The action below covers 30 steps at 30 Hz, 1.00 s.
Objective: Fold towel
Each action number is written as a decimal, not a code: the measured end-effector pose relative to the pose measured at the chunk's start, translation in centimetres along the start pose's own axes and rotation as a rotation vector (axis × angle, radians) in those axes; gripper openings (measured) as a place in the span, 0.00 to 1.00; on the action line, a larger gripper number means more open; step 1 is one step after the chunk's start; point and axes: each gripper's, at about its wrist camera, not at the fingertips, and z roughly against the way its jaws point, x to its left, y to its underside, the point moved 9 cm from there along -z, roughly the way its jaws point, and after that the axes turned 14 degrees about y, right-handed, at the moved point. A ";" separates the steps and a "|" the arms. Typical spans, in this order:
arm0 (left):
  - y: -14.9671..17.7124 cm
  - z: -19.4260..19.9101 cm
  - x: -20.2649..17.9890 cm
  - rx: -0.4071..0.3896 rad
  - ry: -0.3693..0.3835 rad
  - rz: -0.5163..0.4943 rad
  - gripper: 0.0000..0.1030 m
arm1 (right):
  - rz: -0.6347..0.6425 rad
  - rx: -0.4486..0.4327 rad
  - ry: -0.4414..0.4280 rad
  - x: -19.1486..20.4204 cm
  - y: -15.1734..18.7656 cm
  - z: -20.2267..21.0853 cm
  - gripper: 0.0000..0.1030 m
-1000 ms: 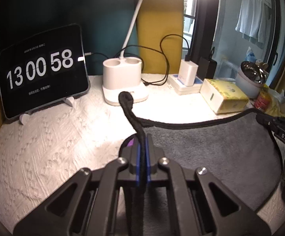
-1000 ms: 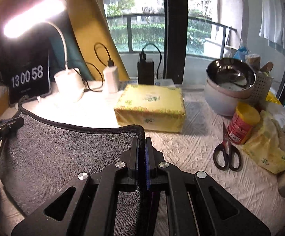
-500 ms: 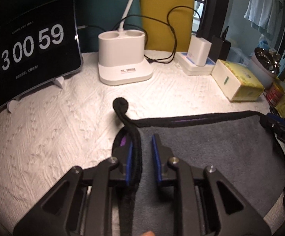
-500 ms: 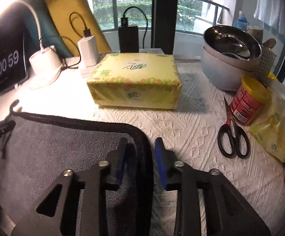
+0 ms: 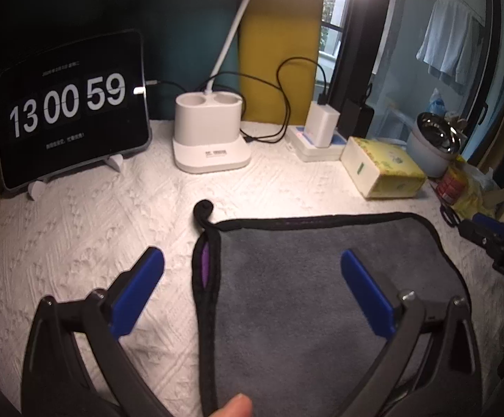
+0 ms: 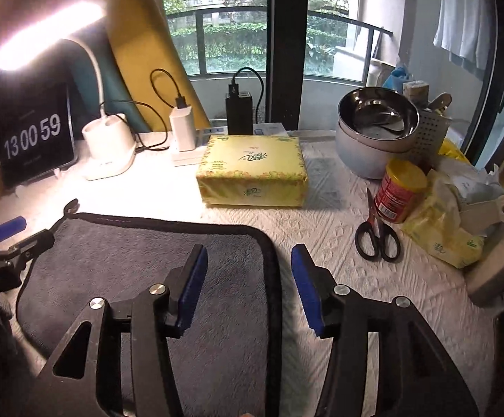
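The grey terry towel with black edging [image 5: 321, 278] lies flat on the white quilted desk [image 5: 95, 215], at 6 o'clock from the yellow tissue pack [image 6: 252, 170]. The left tongs [image 5: 252, 285] gape wide over its 9 o'clock edge, holding nothing. The right tongs [image 6: 246, 288] straddle its 3 o'clock edge, spread apart and empty.

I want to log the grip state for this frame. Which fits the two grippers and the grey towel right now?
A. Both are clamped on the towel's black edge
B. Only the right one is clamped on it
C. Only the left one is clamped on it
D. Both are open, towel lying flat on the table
D: the left gripper and the right gripper both have their blue pads spread wide apart, and the towel lies flat with its black edge between them, unpinched.
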 end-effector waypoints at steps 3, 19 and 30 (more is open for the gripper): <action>0.3 2.2 -0.2 -0.030 -0.005 0.014 1.00 | 0.018 -0.011 -0.010 0.6 0.7 1.5 0.52; 2.6 15.0 -4.2 -0.173 -0.073 -0.030 1.00 | 0.031 -0.128 -0.079 1.3 2.7 11.7 0.52; 4.9 23.7 -9.4 -0.291 -0.116 -0.124 1.00 | 0.015 -0.262 -0.095 -0.5 4.5 20.7 0.52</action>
